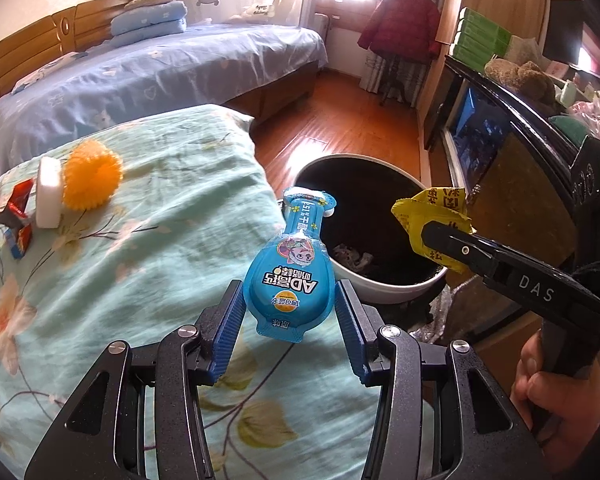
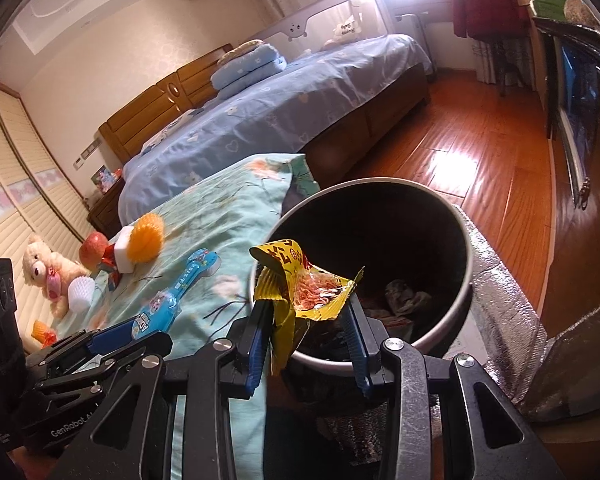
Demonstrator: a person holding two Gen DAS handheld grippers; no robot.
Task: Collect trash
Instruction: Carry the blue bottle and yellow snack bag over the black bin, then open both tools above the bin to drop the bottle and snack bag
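My left gripper [image 1: 290, 300] is shut on the wide end of a blue bottle-shaped snack package [image 1: 290, 272] and holds it over the edge of the floral quilt [image 1: 120, 280], its neck pointing at the bin. The package also shows in the right wrist view [image 2: 172, 296]. My right gripper [image 2: 306, 308] is shut on a crumpled yellow wrapper [image 2: 300, 288] at the near rim of the round black bin [image 2: 380, 240], which holds some trash. In the left wrist view the wrapper [image 1: 432, 216] hangs over the bin [image 1: 364, 216].
On the quilt lie an orange spiky ball [image 1: 92, 178], a white block [image 1: 48, 192] and red-blue wrappers [image 1: 18, 216]. A teddy bear [image 2: 46, 268], an apple [image 2: 94, 246] and a white spiky ball [image 2: 80, 292] sit further left. Blue bed behind; TV cabinet [image 1: 500, 128] right.
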